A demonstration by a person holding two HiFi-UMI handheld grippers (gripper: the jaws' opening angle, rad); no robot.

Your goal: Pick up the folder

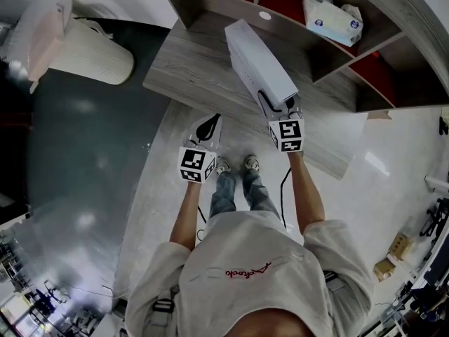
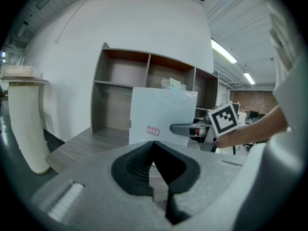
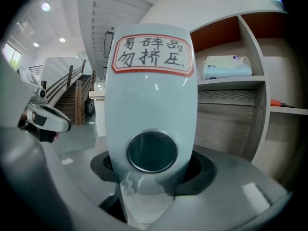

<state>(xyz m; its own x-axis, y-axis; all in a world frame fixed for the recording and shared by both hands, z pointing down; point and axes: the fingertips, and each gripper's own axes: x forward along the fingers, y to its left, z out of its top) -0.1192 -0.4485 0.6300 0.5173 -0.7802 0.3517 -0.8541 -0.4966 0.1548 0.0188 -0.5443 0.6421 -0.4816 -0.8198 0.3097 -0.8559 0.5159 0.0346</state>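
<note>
A pale blue-white box folder (image 1: 259, 62) is lifted over the wooden desk, spine end toward me. My right gripper (image 1: 281, 109) is shut on the lower end of its spine. In the right gripper view the folder's spine (image 3: 151, 90) fills the middle, with a red-framed label at the top and a round finger hole; the right gripper (image 3: 147, 177) clamps it from both sides. The left gripper view shows the folder's flat side (image 2: 161, 119) with the right gripper (image 2: 190, 129) at its edge. My left gripper (image 1: 208, 126) (image 2: 153, 148) hangs to the left, apart from the folder, shut and empty.
The grey wooden desk (image 1: 189, 62) lies below the folder, with open shelf compartments behind it. A tissue pack (image 1: 333, 16) (image 3: 226, 66) lies on one shelf. A white ribbed pillar (image 1: 91, 58) (image 2: 26, 124) stands left of the desk. The person's feet (image 1: 235, 165) stand at the desk's edge.
</note>
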